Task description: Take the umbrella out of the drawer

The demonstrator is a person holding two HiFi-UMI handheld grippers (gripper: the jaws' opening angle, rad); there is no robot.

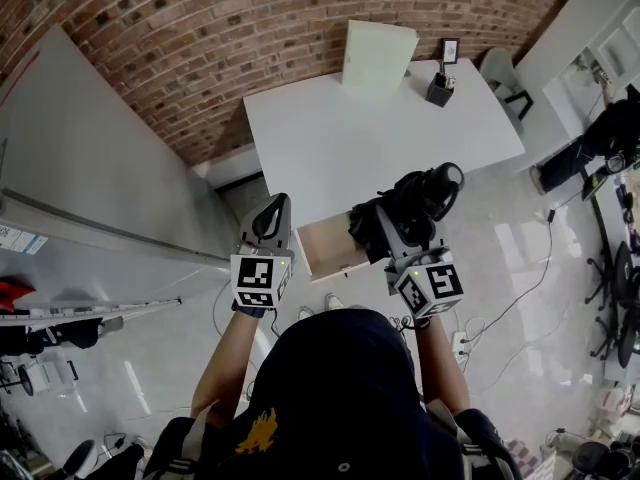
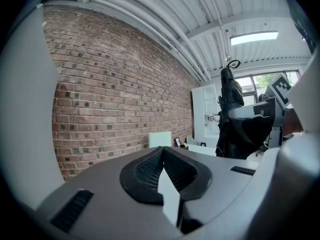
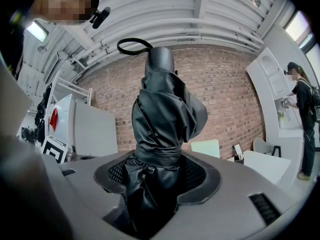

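Observation:
A black folded umbrella with a wrist loop on top stands upright between the jaws of my right gripper, which is shut on its lower part. In the head view the umbrella hangs in the right gripper above and to the right of the open wooden drawer under the white table. My left gripper hovers left of the drawer. Its pads meet with nothing between them. From the left gripper view the umbrella shows off to the right.
A pale green board leans on the brick wall at the table's far edge, beside a black pen holder and a small frame. A large whiteboard stands at left. A person is at the far right.

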